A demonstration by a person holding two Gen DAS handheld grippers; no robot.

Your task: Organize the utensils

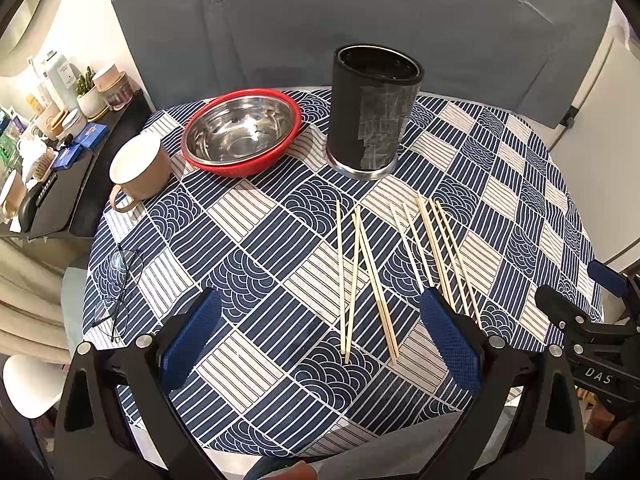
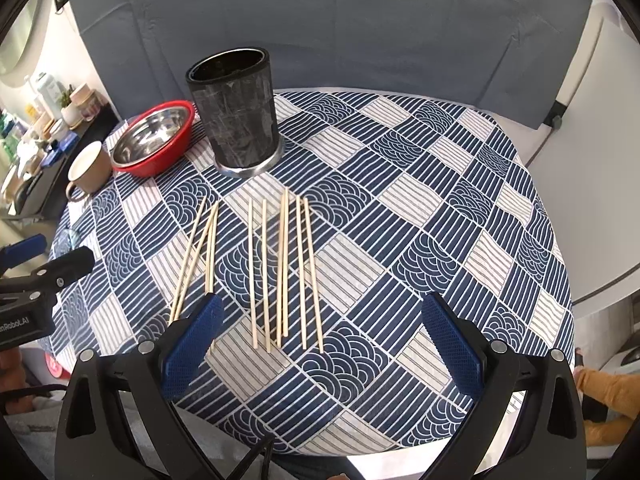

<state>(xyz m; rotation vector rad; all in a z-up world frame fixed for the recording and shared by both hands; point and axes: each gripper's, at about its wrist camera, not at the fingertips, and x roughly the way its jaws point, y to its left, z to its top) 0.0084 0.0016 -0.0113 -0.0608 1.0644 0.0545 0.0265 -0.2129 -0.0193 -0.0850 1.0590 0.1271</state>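
Right wrist view: nine chopsticks (image 2: 264, 272), one holder (image 2: 240, 112); both tongs (image 2: 320, 340) gape apart.

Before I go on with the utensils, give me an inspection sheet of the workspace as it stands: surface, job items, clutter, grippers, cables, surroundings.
Surface: round table under a blue-and-white patterned cloth, flat.
Job's things: loose pale wooden chopsticks lying on the cloth, some crossing; upright black cylindrical holder with a metal base behind them, no chopsticks seen in it.
Clutter: steel bowl nested in a red bowl, beige ceramic mug, wire-framed eyeglasses.
Grippers: left gripper and right gripper above the near edge, jaws open, both empty.
Cables: a thin cable down the wall at the far right.
Surroundings: grey padded backrest; dark side shelf crowded with jars and boxes.
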